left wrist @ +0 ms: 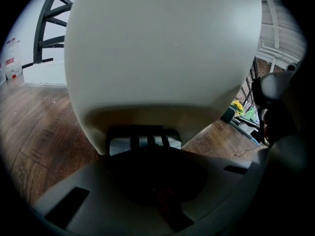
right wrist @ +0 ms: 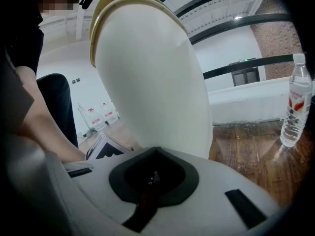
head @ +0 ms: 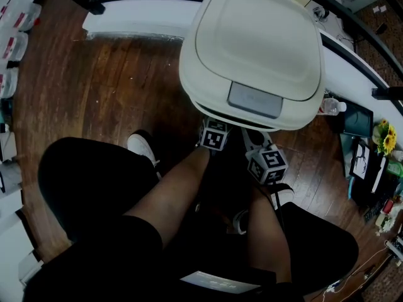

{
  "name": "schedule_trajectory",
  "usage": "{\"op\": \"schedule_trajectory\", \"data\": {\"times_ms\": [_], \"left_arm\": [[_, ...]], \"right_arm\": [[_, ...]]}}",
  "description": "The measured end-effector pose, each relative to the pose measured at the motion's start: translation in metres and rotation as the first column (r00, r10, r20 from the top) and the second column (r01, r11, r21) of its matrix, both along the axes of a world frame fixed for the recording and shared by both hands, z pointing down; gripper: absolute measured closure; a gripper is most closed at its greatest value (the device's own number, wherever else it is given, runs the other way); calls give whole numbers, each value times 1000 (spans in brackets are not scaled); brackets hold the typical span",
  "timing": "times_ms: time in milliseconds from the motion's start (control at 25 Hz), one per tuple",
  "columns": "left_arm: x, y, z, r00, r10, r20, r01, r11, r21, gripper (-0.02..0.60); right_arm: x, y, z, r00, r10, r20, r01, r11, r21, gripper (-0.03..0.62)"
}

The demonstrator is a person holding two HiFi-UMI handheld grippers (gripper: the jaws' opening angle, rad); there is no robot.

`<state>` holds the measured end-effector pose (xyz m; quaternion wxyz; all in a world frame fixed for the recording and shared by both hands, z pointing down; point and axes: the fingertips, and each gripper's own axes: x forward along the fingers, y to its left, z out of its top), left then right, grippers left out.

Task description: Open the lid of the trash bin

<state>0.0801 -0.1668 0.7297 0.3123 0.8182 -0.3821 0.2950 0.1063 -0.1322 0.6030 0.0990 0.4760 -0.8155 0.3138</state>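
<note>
Bin [head: 252, 115] stands on the wood floor, lid [head: 255, 39] down.

Left gripper [left wrist: 152, 176]: low at the bin's base, jaws closed on nothing, tip aimed at the ribbed pedal [left wrist: 143, 139]. I cannot tell whether it touches.

Right gripper [right wrist: 152, 178]: beside it near the bin's lower wall, jaws together, empty.

Step in hand, as judged: press the pedal.
- Set the closed tip on the pedal's middle.
- Push straight down and steadily; an off-centre push may slip off or shove the bin.
</note>
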Motion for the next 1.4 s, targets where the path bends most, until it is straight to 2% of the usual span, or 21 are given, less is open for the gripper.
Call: {"op": "schedule_trajectory", "data": {"times_ms": [160, 400, 880, 1400], "left_arm": [[1, 1, 5, 1000, 4, 9, -4, 1000, -14, 540], [-2, -2, 6, 1000, 6, 28, -6, 1000, 6, 540], [-2, -4, 14, 999, 16, 48, -14, 999, -48, 541], [-2, -5, 14, 998, 11, 56, -9, 1000, -25, 541]], "right_arm": [[1, -1, 1, 1000, 4, -3, -4, 1000, -4, 576], [1, 2, 3, 1000, 5, -1, -5, 1000, -8, 576], [1, -1, 6, 1000, 16, 17, -16, 1000, -4, 576], [2, 2, 5, 1000, 11, -4, -11, 1000, -14, 576]]}}
